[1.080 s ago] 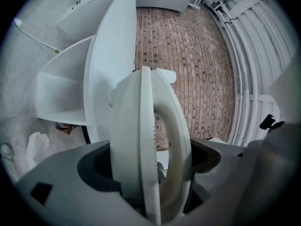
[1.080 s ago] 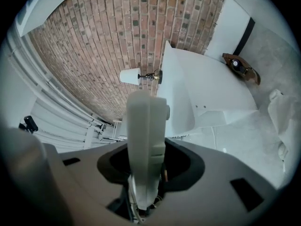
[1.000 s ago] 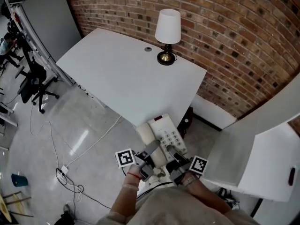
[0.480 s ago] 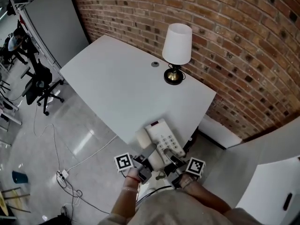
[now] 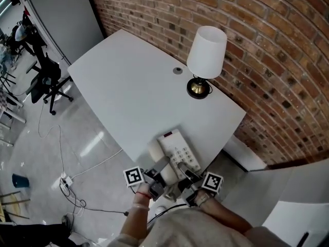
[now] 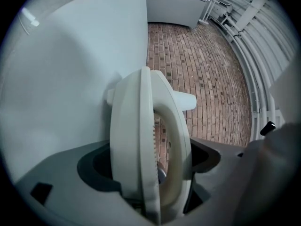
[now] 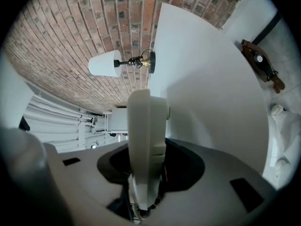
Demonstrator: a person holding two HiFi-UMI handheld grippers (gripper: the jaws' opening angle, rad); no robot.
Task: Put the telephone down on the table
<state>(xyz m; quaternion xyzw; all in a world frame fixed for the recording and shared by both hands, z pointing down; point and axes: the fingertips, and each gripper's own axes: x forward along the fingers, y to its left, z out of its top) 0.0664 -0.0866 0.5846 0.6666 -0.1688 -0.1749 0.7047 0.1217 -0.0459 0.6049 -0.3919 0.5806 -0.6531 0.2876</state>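
Observation:
A cream desk telephone [image 5: 176,150], with its handset on the left side and its keypad facing up, is held between my two grippers. It hangs at the near edge of the white table [image 5: 134,93]. My left gripper [image 5: 165,165] is shut on the handset side of the telephone [image 6: 149,149]. My right gripper [image 5: 187,175] is shut on the keypad side of the telephone [image 7: 146,140]. Whether the phone touches the tabletop I cannot tell.
A lamp [image 5: 204,57] with a white shade and brass foot stands at the table's far side by the brick wall, and a cable hole [image 5: 178,70] lies left of it. An office chair [image 5: 45,81] and floor cables [image 5: 72,187] are at the left.
The table and lamp have drawn closer and slid down-right in the head view. Both grippers still hold the telephone, which now overlaps the table's near edge.

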